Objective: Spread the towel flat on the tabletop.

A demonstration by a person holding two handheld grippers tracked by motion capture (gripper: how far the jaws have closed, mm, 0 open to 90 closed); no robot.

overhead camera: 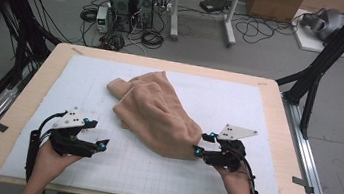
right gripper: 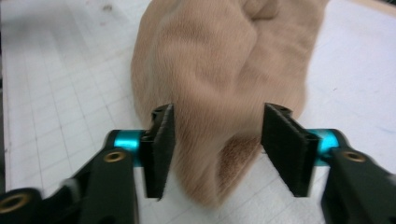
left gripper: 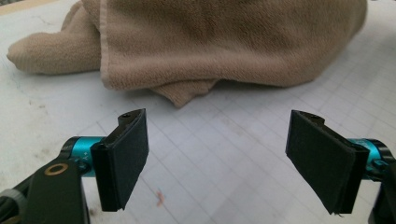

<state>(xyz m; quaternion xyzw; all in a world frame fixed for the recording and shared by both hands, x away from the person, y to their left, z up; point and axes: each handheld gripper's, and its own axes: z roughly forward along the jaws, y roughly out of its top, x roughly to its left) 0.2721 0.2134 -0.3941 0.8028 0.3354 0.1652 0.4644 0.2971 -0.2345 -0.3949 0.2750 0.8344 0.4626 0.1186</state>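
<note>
Presently catalogued:

- Item: tan towel (overhead camera: 158,113), terry cloth, lying in a loose crumpled heap on the white gridded mat (overhead camera: 50,161), from mid-mat toward its right near corner.
- Handling, as judged: light, soft and limp; it will sag and drape when lifted, with no stiffness to hold a shape. The nap should grip well against the pads; not fragile.
- Where to take hold: the hemmed edge (left gripper: 105,51) and the small corner flap (left gripper: 184,93) poking out beneath the heap, both seen in the left gripper view; a hem or corner gives a firmer pinch than the bulky middle.
- Left gripper (overhead camera: 101,144): jaws wide, nothing between them, near the mat's left near corner, well apart from the towel.
- Right gripper (right gripper: 215,149): jaws partly parted, a towel fold (right gripper: 219,154) between them, pads not pressing it; judged loose, not held.
</note>
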